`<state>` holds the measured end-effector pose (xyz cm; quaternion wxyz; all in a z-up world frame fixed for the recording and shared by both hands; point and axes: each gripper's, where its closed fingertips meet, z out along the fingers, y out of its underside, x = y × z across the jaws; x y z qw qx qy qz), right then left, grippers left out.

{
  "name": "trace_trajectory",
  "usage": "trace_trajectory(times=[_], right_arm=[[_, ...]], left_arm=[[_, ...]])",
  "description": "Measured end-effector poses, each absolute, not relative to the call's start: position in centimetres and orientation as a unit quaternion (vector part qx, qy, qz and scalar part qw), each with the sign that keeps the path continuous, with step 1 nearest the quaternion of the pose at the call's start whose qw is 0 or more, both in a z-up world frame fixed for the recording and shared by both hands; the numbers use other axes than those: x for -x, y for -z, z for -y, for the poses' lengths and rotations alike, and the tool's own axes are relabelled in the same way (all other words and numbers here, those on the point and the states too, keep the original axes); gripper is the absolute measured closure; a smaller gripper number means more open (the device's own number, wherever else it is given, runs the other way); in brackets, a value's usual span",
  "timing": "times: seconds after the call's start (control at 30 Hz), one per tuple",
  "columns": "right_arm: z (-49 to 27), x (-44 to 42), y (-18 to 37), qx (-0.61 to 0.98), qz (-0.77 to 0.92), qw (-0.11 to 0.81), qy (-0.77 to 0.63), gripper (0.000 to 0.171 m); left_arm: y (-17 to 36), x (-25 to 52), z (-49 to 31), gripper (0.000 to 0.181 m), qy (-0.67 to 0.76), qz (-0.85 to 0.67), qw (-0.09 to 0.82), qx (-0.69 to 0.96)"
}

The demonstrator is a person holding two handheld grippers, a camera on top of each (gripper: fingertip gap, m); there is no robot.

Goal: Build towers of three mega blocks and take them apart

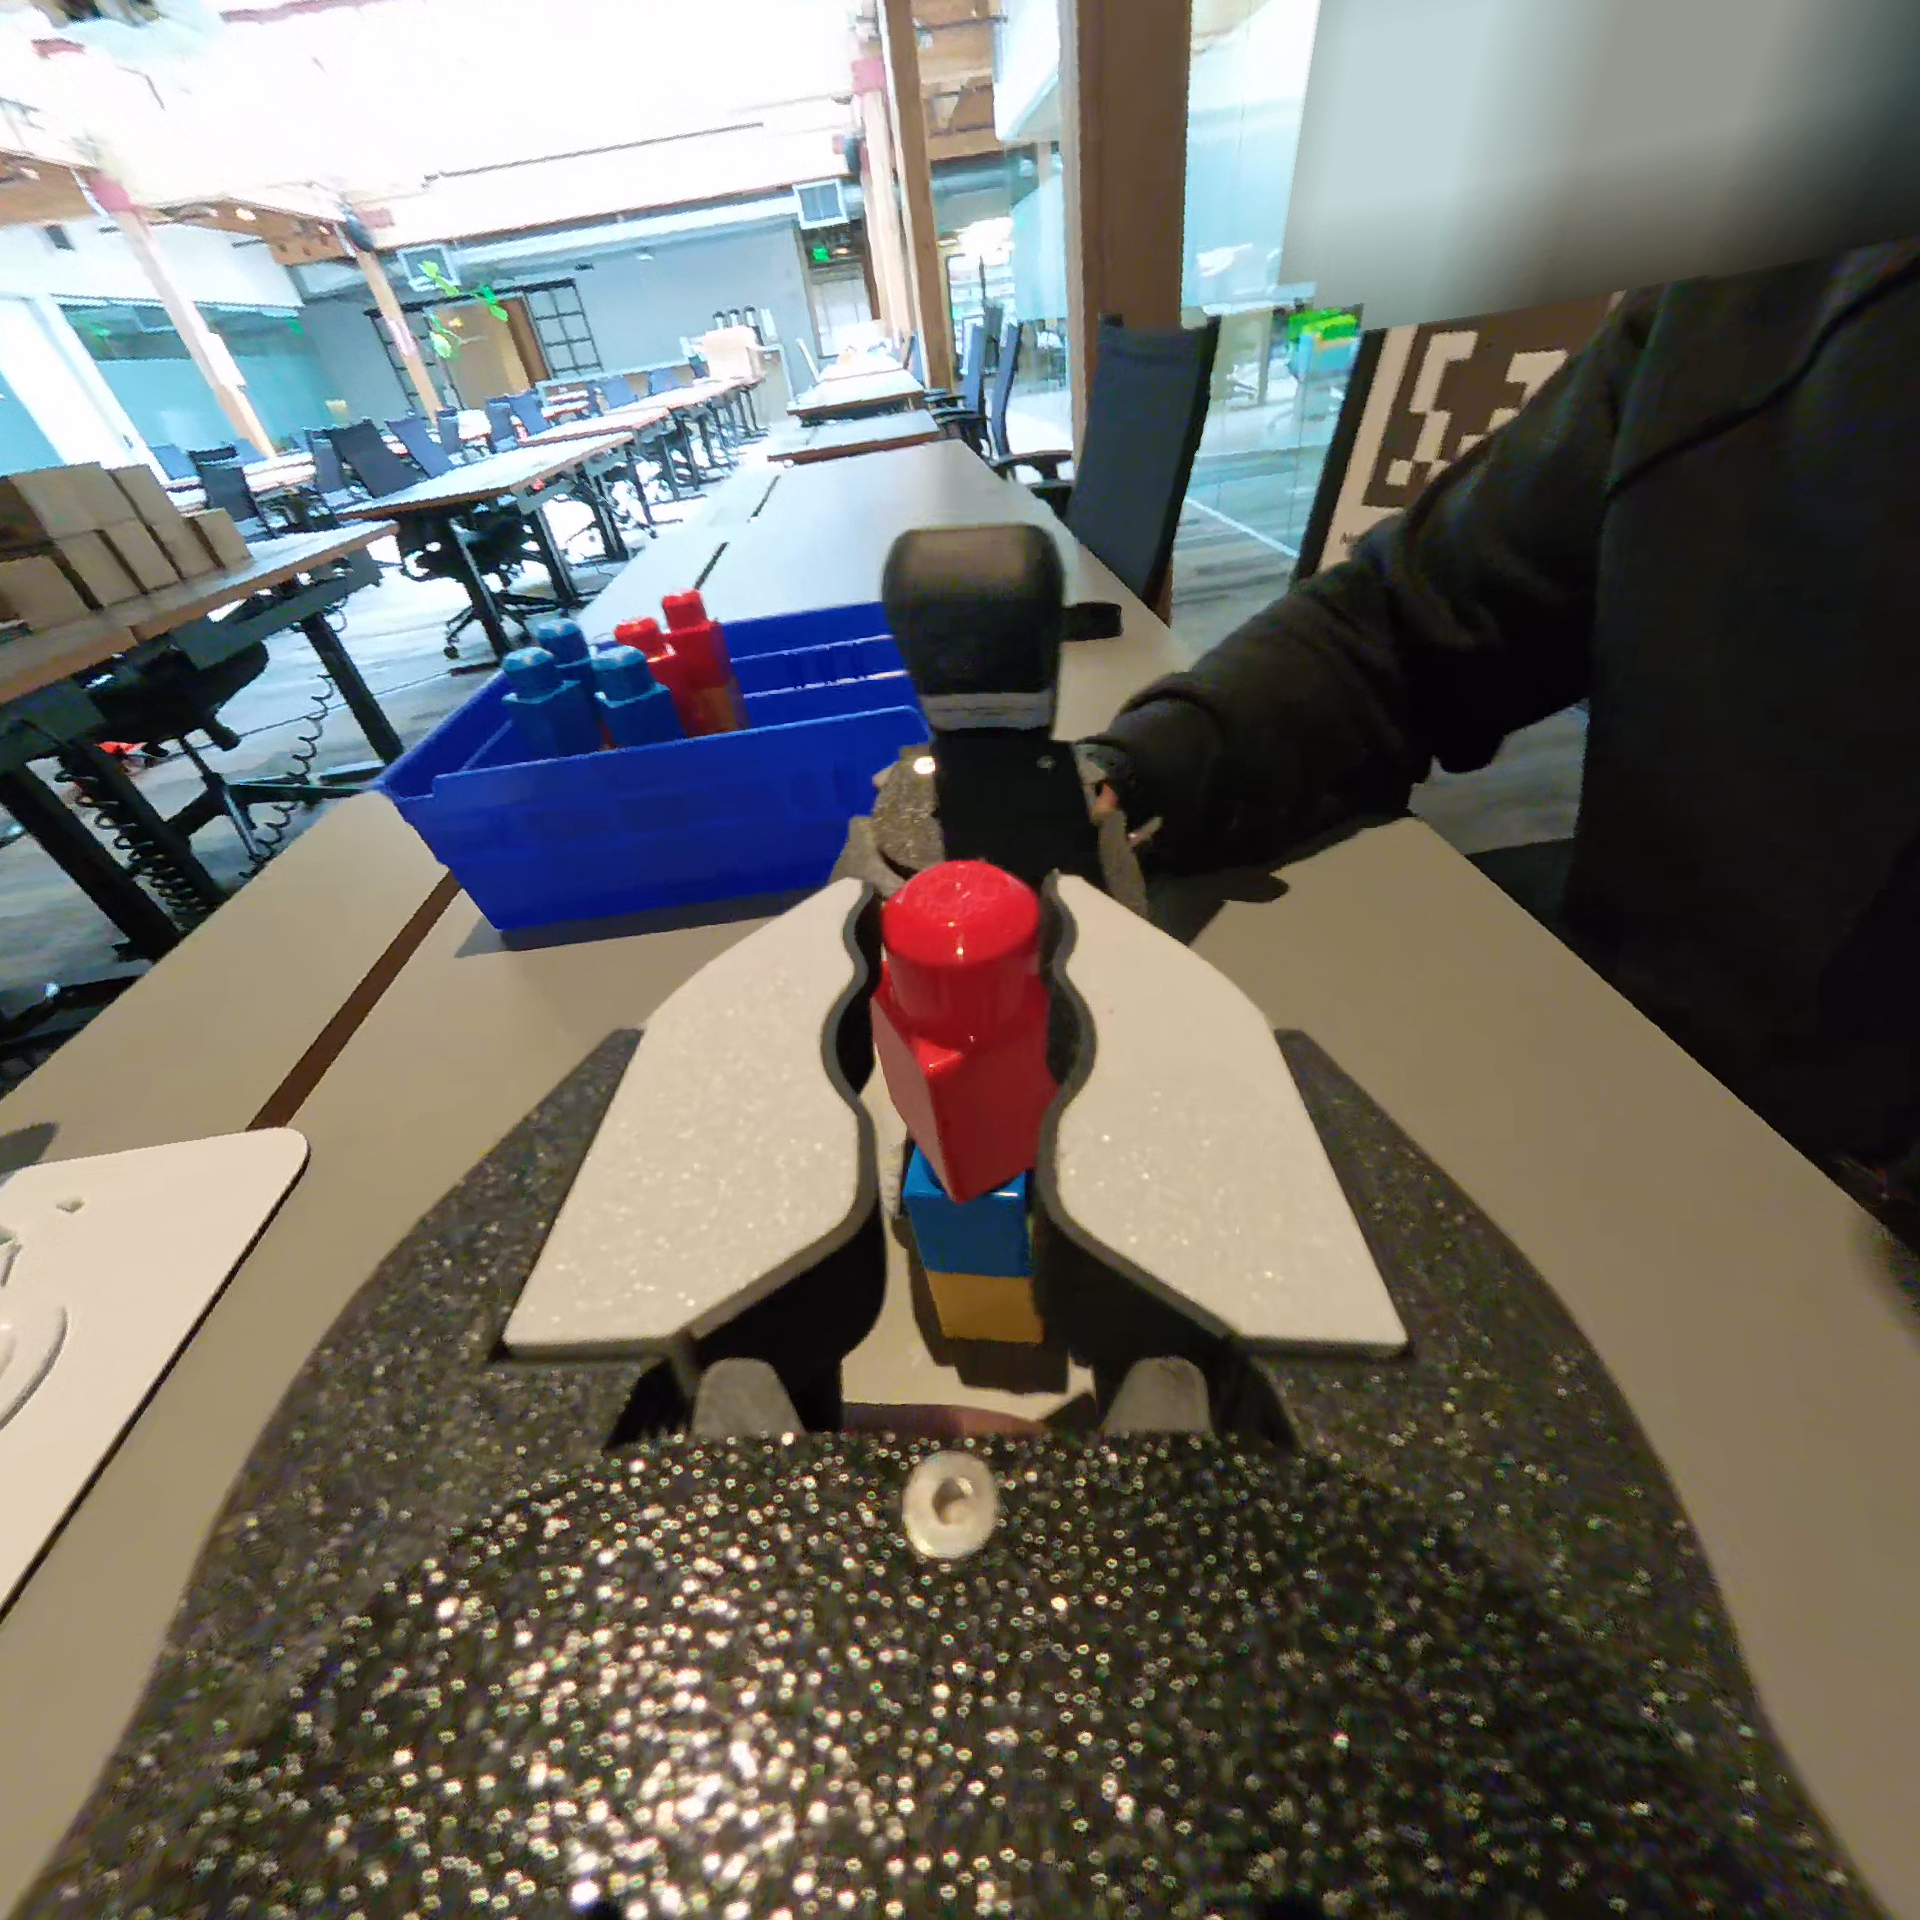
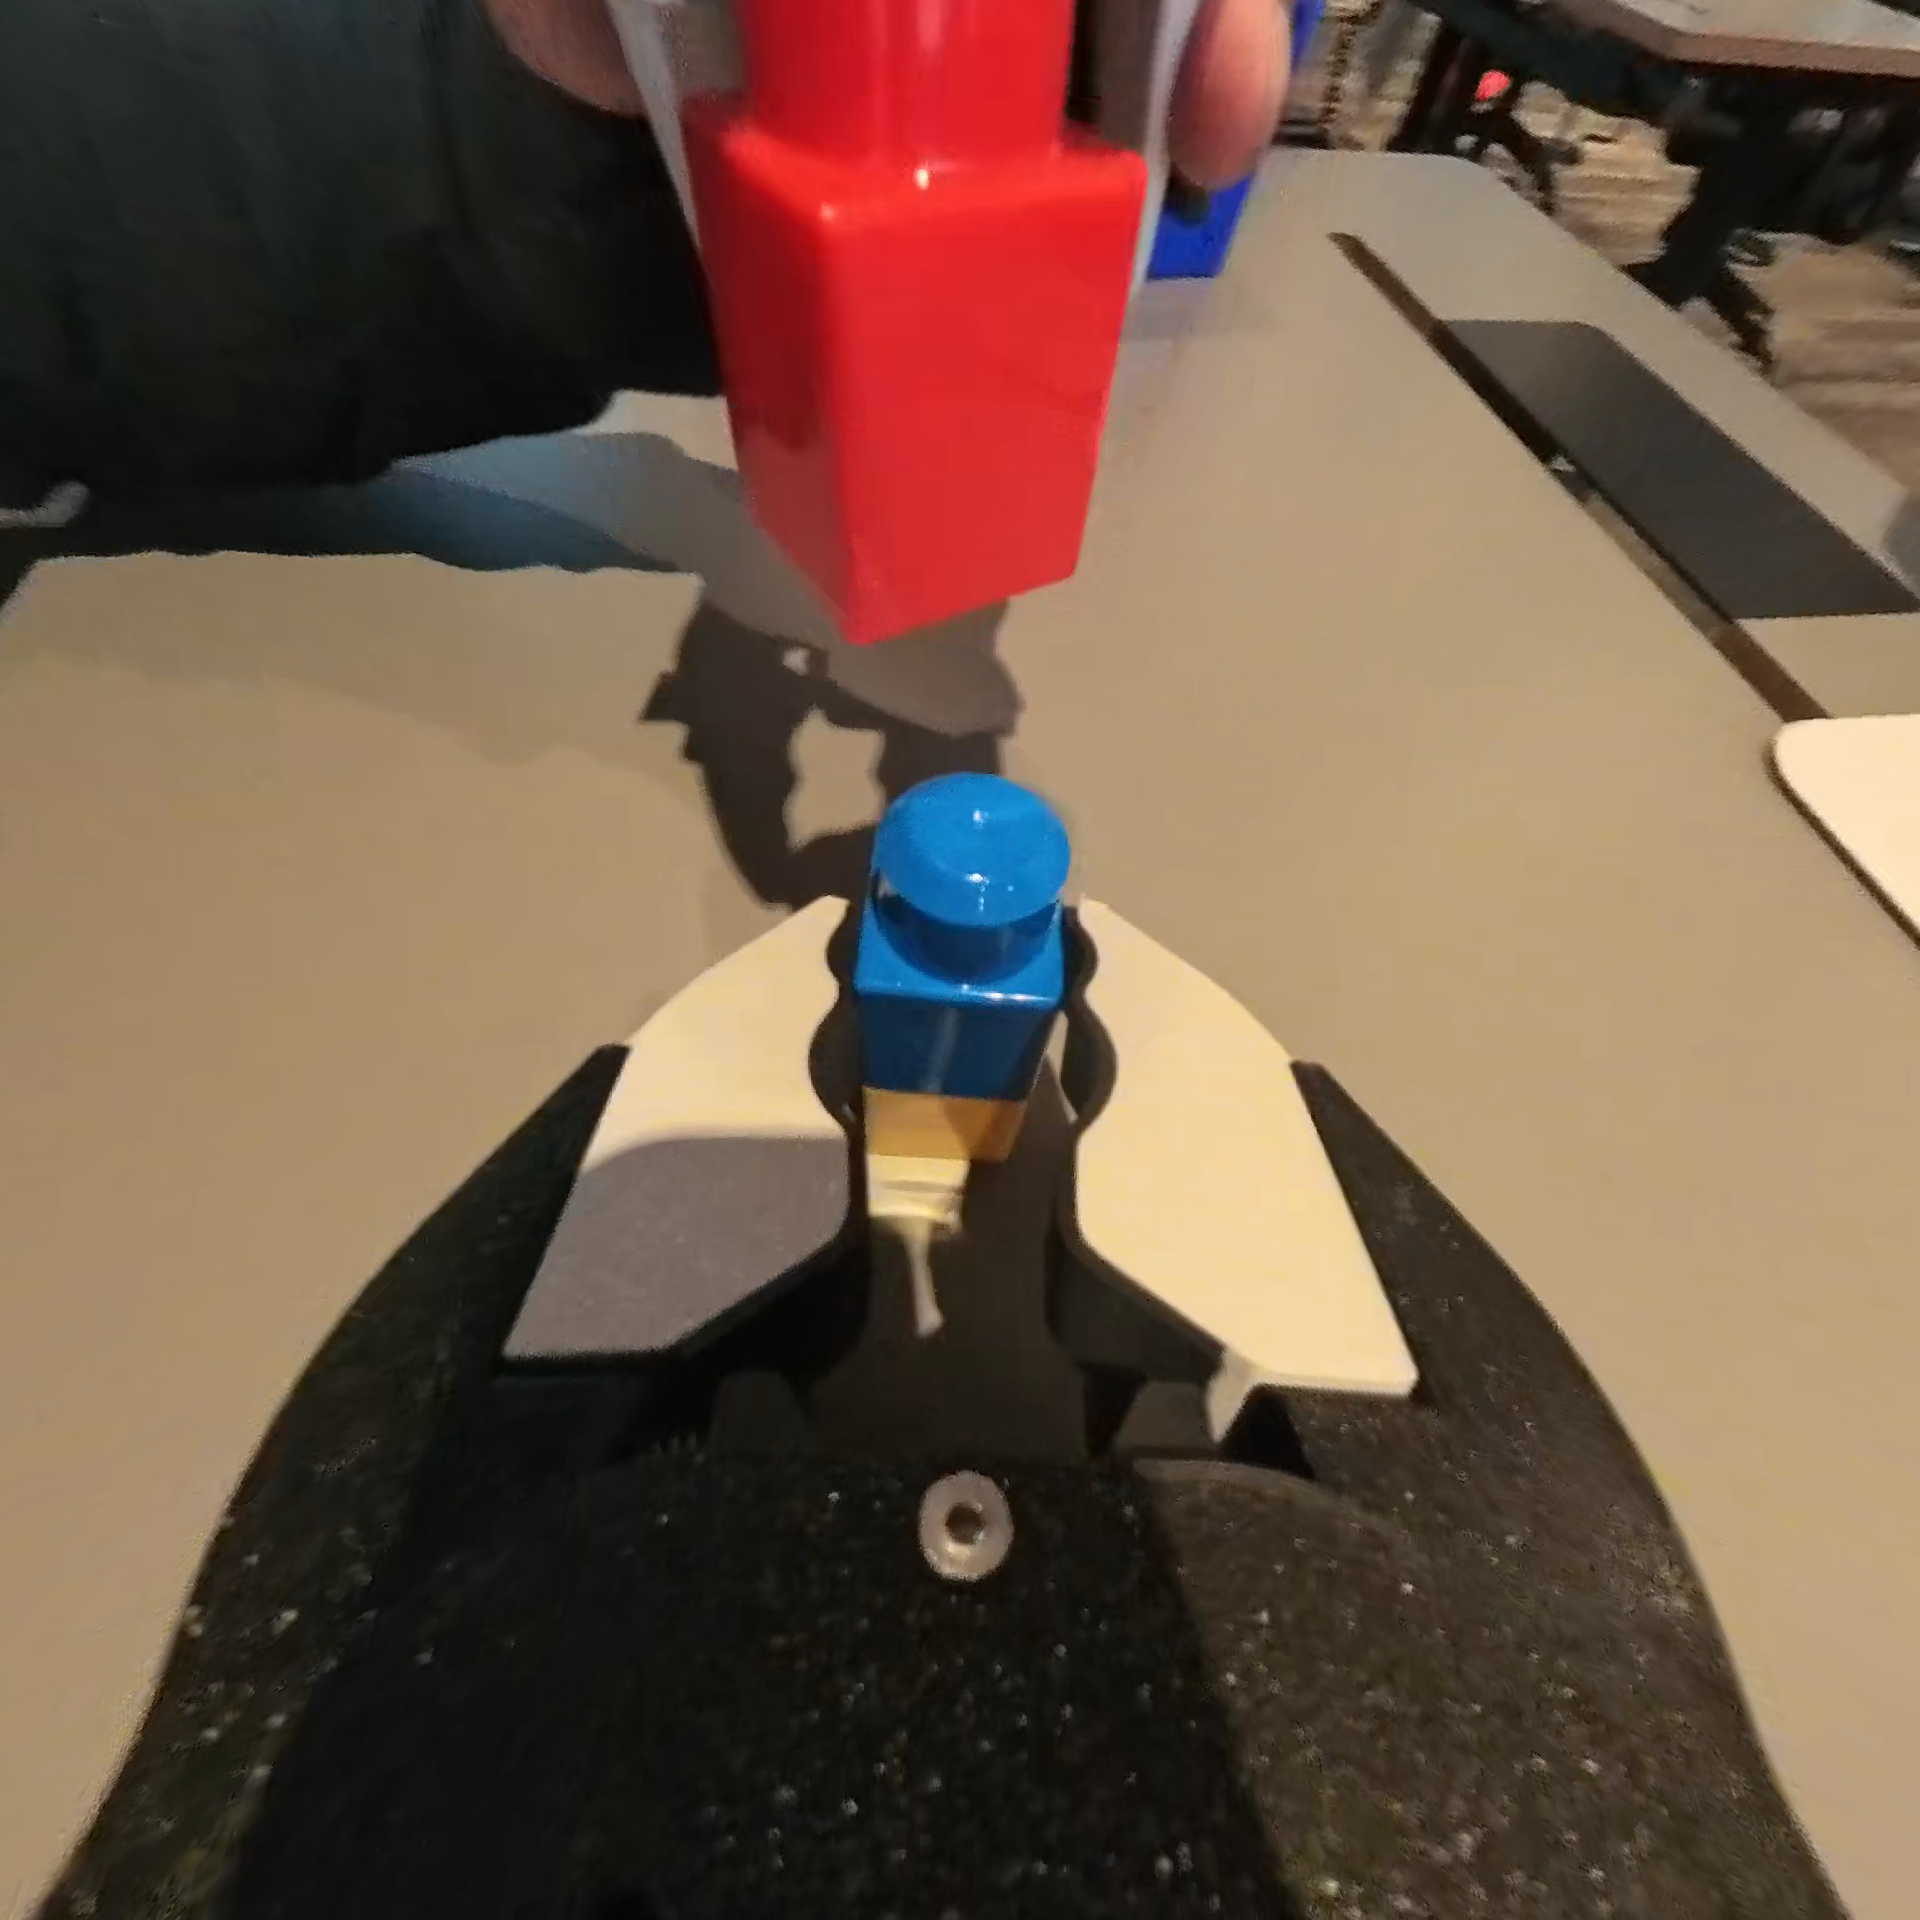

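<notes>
My left gripper (image 1: 956, 904) is shut on a red mega block (image 1: 966, 1039), holding it tilted in the air. Under it a blue block (image 1: 966, 1226) sits on a yellow block (image 1: 982, 1309). In the right wrist view my right gripper (image 2: 961, 925) is shut on this blue block (image 2: 956, 997) and yellow block (image 2: 940, 1127), which stand on the grey table (image 2: 312, 831). The red block (image 2: 914, 343) hangs above the blue stud with a clear gap. The right gripper's black handle (image 1: 977, 623) shows behind the red block, held by a gloved hand (image 1: 1174, 790).
A blue bin (image 1: 644, 821) holding blue and red blocks (image 1: 623, 686) stands on the table beyond the grippers, to the left. A white board (image 1: 125, 1299) lies at the left edge and also shows in the right wrist view (image 2: 1860, 800). A person's dark sleeve (image 1: 1558, 623) crosses the right side. Tip to tip, the grippers are about 11 centimetres apart.
</notes>
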<state>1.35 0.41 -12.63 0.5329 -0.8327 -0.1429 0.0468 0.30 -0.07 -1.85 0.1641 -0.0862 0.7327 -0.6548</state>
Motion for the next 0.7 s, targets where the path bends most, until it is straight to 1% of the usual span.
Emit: trace_trajectory(times=[0.3,0.47,0.7], right_arm=[[-0.2,1.1,12.6,0.795,0.279,0.522,-0.132,0.134],[-0.1,1.4,12.5,0.778,0.278,0.541,-0.155,0.135],[-0.2,1.5,12.6,0.776,0.28,0.545,-0.151,0.134]], left_arm=[[2.0,1.0,0.3,0.153,0.678,-0.728,0.102,0.027],[2.8,0.8,0.4,0.153,0.676,-0.733,0.077,0.02],[4.0,0.4,0.5,0.153,0.67,-0.741,0.044,0.023]])
